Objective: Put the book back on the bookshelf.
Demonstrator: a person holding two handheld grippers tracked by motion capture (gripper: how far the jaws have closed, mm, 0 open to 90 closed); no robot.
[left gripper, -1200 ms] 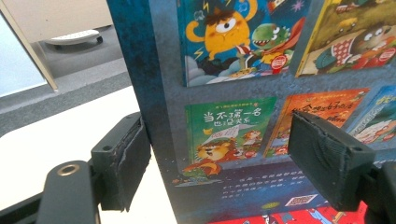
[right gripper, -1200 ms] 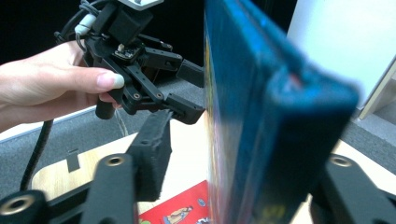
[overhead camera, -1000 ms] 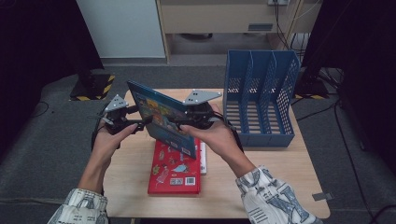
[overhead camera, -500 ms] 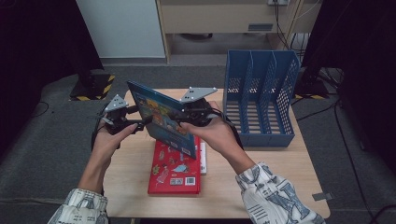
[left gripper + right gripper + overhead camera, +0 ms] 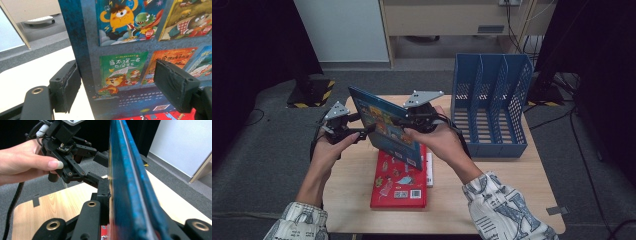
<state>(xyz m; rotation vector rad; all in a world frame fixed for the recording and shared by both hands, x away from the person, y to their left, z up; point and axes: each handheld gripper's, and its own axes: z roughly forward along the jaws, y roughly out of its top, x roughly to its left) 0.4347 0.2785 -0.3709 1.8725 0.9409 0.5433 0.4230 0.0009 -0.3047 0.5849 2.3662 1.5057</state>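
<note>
A blue picture book [image 5: 384, 127] is held upright and tilted above the table. My right gripper [image 5: 406, 122] is shut on its upper edge. In the right gripper view the book [image 5: 130, 177] stands edge-on between the jaws of that gripper [image 5: 125, 195], and the left pad presses against the cover. My left gripper [image 5: 361, 131] is at the book's left edge, open. In the left gripper view its pads [image 5: 66, 90] stand wide apart in front of the back cover [image 5: 125, 50]. A red book [image 5: 399, 182] lies flat on the wooden table [image 5: 352, 200] below.
A blue slotted file holder [image 5: 492, 112] stands at the table's right rear, its compartments empty. A white strip [image 5: 429, 170] lies along the red book's right side. Grey floor surrounds the table, and dark curtains hang on both sides.
My right gripper and the blue book have edged slightly to the left. The left gripper has stayed in place.
</note>
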